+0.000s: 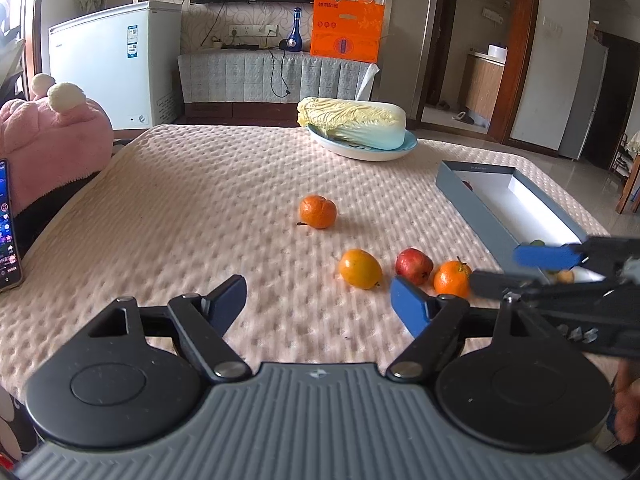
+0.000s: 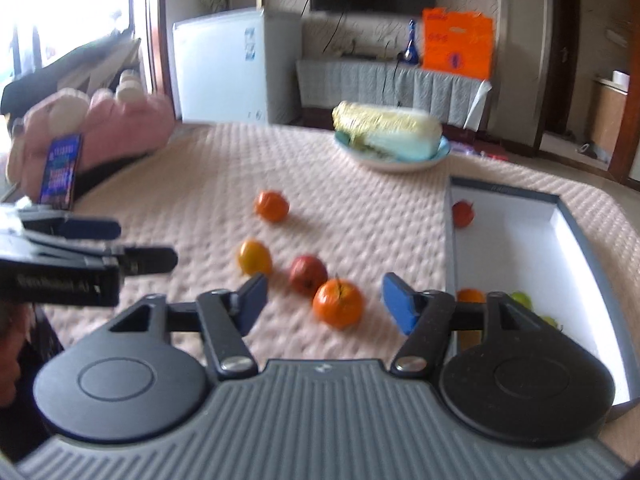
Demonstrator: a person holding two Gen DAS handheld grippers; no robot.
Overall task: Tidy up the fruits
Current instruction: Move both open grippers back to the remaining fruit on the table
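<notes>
Right gripper (image 2: 322,300) fingers apart above an orange (image 2: 338,303), apple (image 2: 307,274) behind, box (image 2: 576,240) at right

Pale napa cabbage (image 1: 354,123) lying on a light blue oval plate (image 1: 407,149) at the far side. Lit smartphone (image 1: 9,226) at left edge, beside a fluffy pink plush cushion (image 1: 52,148). Behind, white chest freezer (image 1: 116,60) and orange cardboard box (image 1: 347,32).

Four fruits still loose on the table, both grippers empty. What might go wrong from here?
The orange with a stem, red apple and yellow fruit sit close together, so the open right gripper may nudge a neighbour. Round fruit could roll on the quilted cover. The left gripper works close by; they may collide.
</notes>
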